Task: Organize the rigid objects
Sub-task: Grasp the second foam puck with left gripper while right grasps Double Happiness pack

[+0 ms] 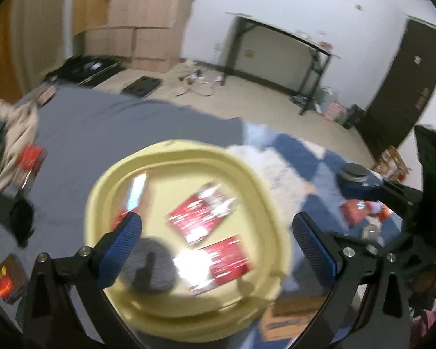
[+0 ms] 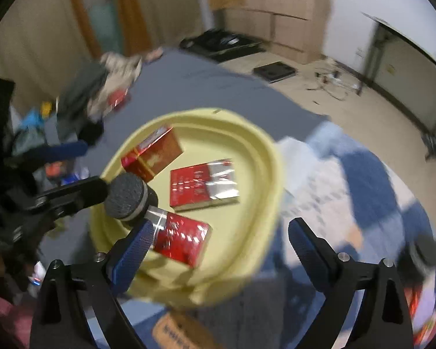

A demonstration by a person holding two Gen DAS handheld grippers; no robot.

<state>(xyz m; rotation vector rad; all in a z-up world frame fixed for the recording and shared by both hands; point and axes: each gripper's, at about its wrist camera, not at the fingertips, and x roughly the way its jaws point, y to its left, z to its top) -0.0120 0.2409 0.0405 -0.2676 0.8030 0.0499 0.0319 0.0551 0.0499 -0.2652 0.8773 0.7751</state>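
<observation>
three red packs (image 2: 202, 184) lie in the yellow tray (image 2: 264, 151), directly ahead of both grippers; left gripper (image 1: 218, 247) and right gripper (image 2: 221, 247) fingers wide, empty.

One yellow tray (image 2: 264, 157) holds three red packs (image 2: 203, 184) and one black round-topped object (image 2: 128, 192).

Glossy red packs (image 2: 204, 184) lie in a matt plastic tray (image 2: 271, 157).
</observation>
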